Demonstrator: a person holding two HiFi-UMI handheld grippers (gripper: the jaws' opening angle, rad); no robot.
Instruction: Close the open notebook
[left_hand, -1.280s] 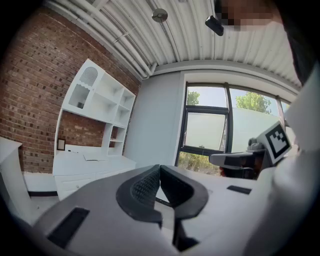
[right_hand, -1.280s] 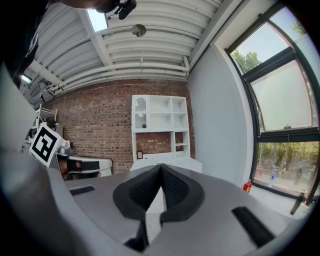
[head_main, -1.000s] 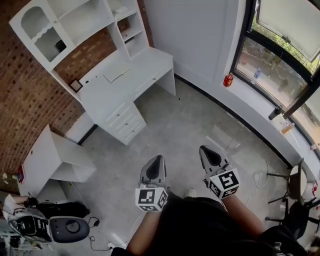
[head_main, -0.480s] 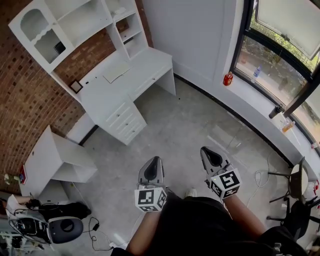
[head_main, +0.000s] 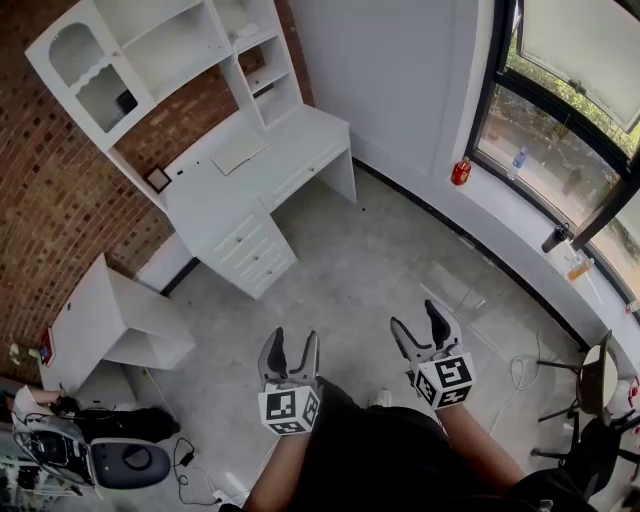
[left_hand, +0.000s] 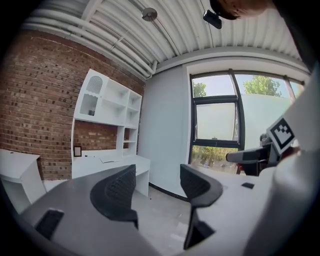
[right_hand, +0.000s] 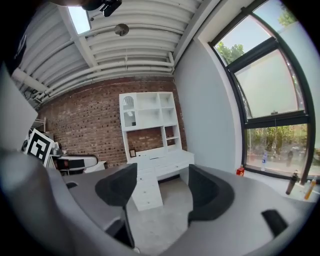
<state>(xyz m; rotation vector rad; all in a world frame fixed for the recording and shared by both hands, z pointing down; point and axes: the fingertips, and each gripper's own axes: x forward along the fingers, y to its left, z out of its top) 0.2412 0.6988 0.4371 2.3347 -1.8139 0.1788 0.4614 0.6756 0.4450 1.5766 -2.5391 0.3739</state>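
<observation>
L gripper (head_main: 291, 347) & R gripper (head_main: 421, 328): jaws opening, empty. Notebook (head_main: 238, 155) far ahead on desk (head_main: 215, 205). Risk: hasty reach may crease pages.

I can't tell from the head view whether the pale notebook (head_main: 238, 155) near the desk's (head_main: 215, 205) back edge lies open; it is too small. The person's body (head_main: 390, 455) runs off the bottom edge. The right edge cuts the chair (head_main: 597, 372).

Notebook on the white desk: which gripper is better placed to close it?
Left, slightly: the left gripper is on the side nearer the notebook than the right gripper. Both are empty, jaws opening, far from the desk.
</observation>
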